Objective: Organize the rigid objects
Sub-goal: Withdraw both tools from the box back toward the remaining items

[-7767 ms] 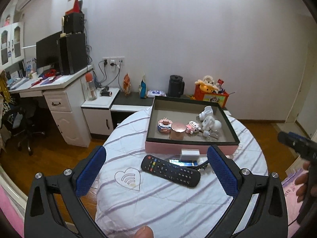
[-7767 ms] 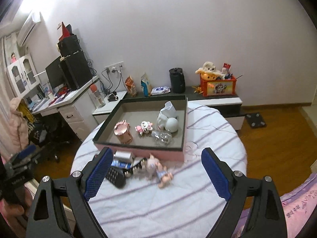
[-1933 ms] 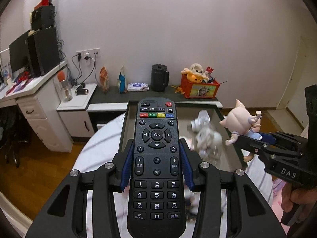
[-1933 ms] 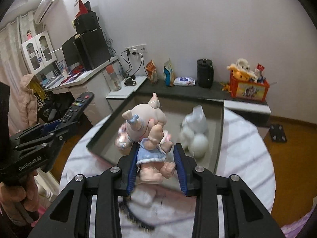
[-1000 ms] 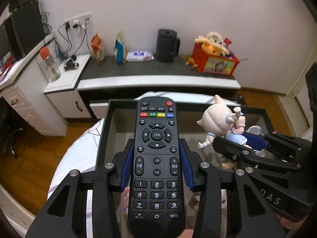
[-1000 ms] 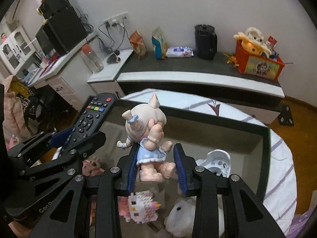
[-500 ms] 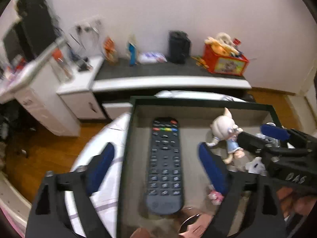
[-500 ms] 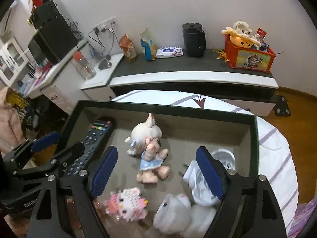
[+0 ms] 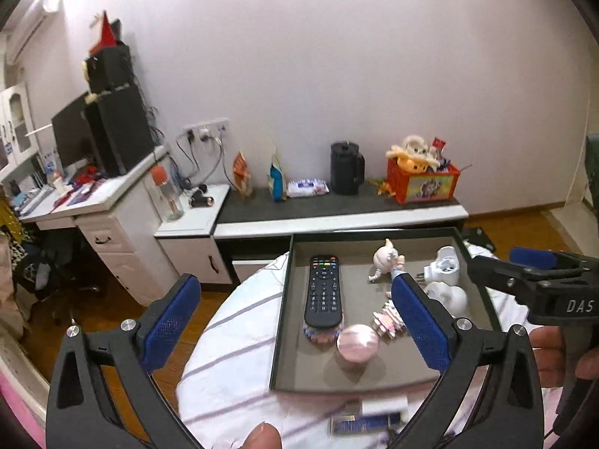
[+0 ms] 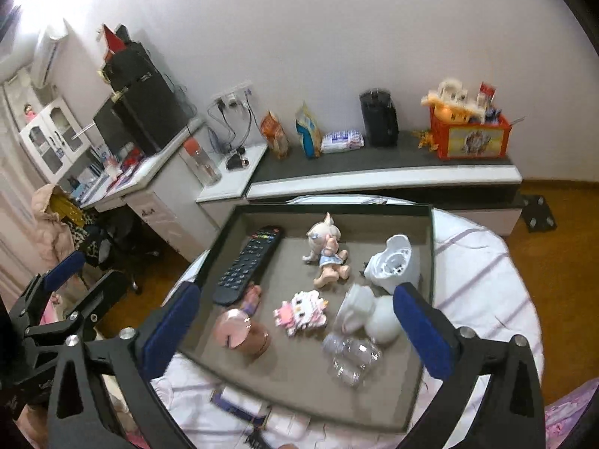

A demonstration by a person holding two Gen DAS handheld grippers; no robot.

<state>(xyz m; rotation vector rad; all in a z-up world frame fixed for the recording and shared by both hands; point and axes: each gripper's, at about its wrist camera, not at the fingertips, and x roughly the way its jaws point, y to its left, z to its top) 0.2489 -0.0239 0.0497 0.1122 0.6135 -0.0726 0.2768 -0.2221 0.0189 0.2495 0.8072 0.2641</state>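
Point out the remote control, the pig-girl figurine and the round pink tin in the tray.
remote control (image 9: 323, 292), left wrist view, middle of its keypad.
pig-girl figurine (image 10: 325, 241), right wrist view, on its head.
round pink tin (image 10: 233, 328), right wrist view, on its lid.

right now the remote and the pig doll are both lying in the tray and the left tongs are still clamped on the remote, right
Not quite. The remote and the pig doll do lie in the tray, but the left tongs are not clamped on the remote: the left wrist view shows their jaws opening wide with nothing gripped between them, the remote lying free on the tray floor.
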